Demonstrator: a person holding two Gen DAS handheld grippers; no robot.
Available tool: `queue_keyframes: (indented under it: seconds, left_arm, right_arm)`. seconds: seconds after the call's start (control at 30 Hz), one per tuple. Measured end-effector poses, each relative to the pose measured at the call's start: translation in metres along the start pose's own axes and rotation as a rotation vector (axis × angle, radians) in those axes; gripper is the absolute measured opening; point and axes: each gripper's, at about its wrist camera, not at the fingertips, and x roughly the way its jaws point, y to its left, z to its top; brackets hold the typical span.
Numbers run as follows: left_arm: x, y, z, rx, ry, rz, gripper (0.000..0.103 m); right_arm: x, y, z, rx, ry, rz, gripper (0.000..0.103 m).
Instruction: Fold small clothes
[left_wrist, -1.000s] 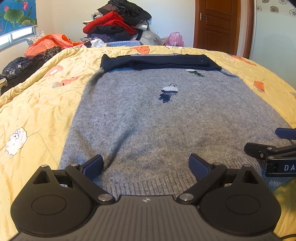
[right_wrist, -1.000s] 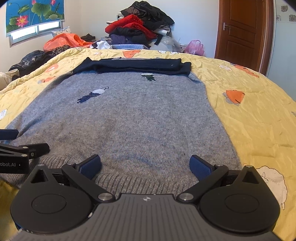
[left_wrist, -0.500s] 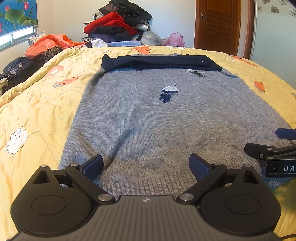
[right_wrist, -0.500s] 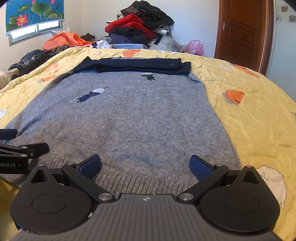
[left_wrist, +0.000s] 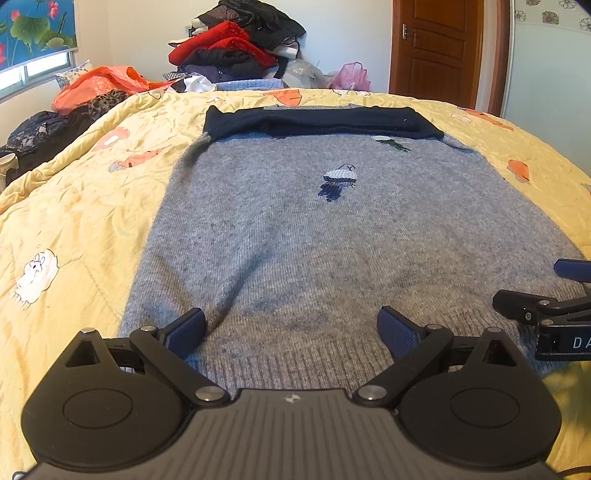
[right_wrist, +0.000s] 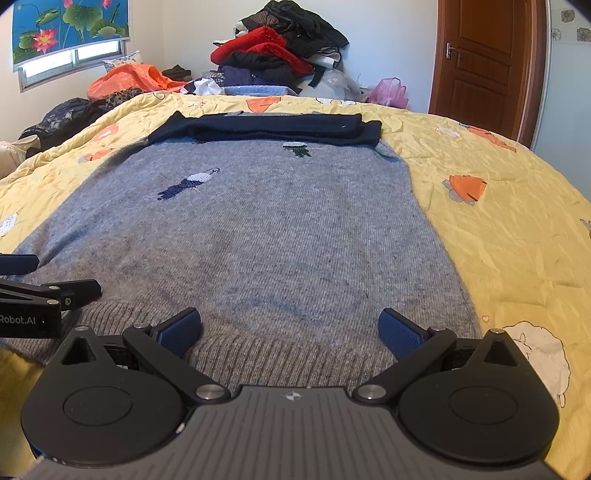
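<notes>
A grey knit sweater (left_wrist: 332, 229) (right_wrist: 258, 236) lies flat on the yellow quilt, its navy sleeves (left_wrist: 317, 123) (right_wrist: 273, 127) folded across the far end. My left gripper (left_wrist: 291, 328) is open, fingers spread over the ribbed hem near the sweater's left corner. My right gripper (right_wrist: 290, 326) is open too, wide over the hem near the right corner. Each gripper shows at the edge of the other's view, the right gripper (left_wrist: 546, 306) and the left gripper (right_wrist: 44, 295). Nothing is between either pair of fingers.
The yellow quilt (left_wrist: 81, 229) (right_wrist: 509, 229) covers the whole bed. A pile of clothes (left_wrist: 236, 51) (right_wrist: 280, 48) and an orange bag (left_wrist: 99, 83) sit beyond the far edge. A wooden door (right_wrist: 487, 62) stands at the back right.
Both grippers have stayed nearly still over the hem; the left view has shifted very slightly. Fingers remain spread as before.
</notes>
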Motion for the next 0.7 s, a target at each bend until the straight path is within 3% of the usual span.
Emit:
queue_keyframes:
  seconds: [0.7]
  left_arm:
    - [-0.011,0.002,-0.006,-0.013,0.019,-0.015,0.100]
  right_arm:
    - [-0.014,-0.004,-0.007,-0.005,0.001,0.024,0.103]
